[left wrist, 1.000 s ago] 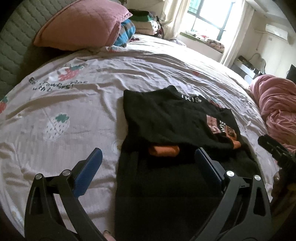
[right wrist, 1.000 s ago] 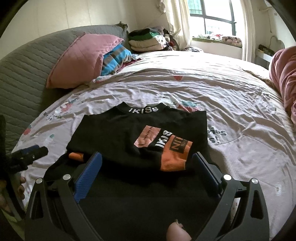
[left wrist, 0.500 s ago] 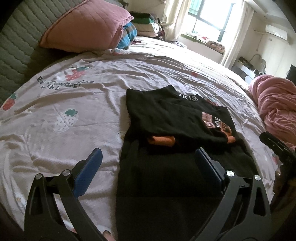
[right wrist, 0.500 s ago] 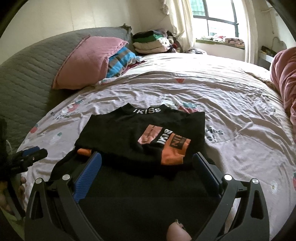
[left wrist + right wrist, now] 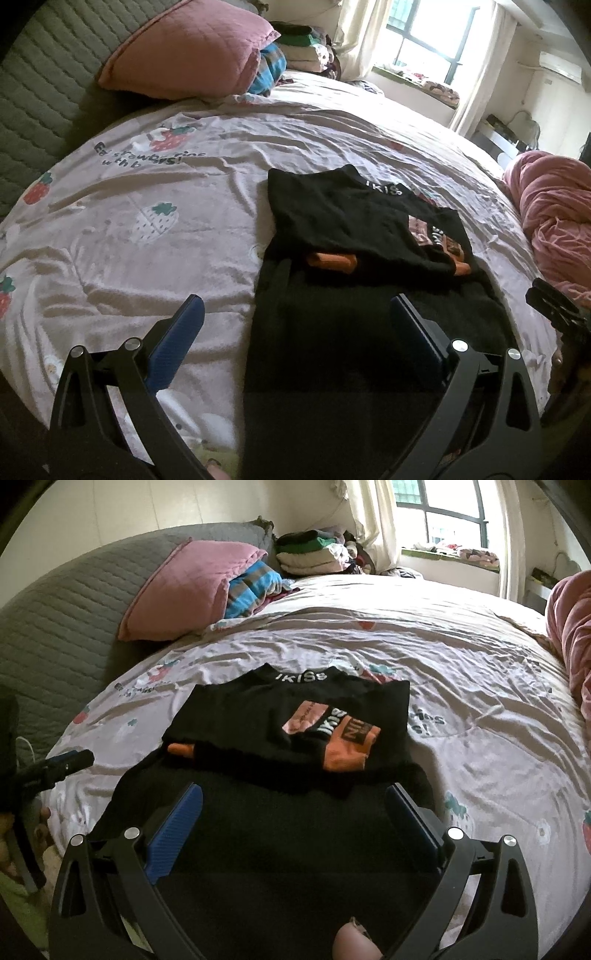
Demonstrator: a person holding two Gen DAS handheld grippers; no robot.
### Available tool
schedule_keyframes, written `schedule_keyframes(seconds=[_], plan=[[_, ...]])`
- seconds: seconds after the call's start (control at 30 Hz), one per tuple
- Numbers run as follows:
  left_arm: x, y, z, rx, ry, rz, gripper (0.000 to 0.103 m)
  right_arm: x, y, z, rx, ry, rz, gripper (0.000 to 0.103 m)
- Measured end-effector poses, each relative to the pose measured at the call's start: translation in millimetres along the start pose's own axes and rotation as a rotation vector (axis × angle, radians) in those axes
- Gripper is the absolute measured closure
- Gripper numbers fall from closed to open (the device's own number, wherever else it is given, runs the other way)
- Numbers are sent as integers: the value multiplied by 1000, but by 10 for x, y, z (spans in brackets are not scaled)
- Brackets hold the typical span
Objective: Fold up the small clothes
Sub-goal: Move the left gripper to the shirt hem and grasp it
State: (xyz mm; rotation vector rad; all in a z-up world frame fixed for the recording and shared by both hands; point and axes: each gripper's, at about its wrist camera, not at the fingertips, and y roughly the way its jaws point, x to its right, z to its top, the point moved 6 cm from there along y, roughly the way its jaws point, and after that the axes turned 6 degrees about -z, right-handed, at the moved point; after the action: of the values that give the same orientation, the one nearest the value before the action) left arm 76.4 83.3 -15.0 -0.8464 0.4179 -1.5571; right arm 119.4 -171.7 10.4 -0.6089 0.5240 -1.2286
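Pulled back from black shirt [image 5: 295, 716] over last second; shirt lies flat mid-bed, sleeves folded in. Left gripper [image 5: 295, 317] and right gripper [image 5: 295, 805] both spread wide, empty. Bottom-up fold likely next

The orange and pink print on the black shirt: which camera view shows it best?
The right wrist view shows it best: the print lies almost whole on the black shirt, facing the camera. The left wrist view sees the print only edge-on, as a narrow strip at the shirt's far side.
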Motion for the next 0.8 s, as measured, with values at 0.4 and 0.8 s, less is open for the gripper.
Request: schedule_keyframes(seconds=[0.4, 0.8], plan=[[-13, -115, -162, -23, 4, 23, 10, 47, -166, -157, -30, -16, 16, 5], [-181, -81, -519, -107, -8, 50, 10, 39, -181, -446, -90, -50, 16, 5]])
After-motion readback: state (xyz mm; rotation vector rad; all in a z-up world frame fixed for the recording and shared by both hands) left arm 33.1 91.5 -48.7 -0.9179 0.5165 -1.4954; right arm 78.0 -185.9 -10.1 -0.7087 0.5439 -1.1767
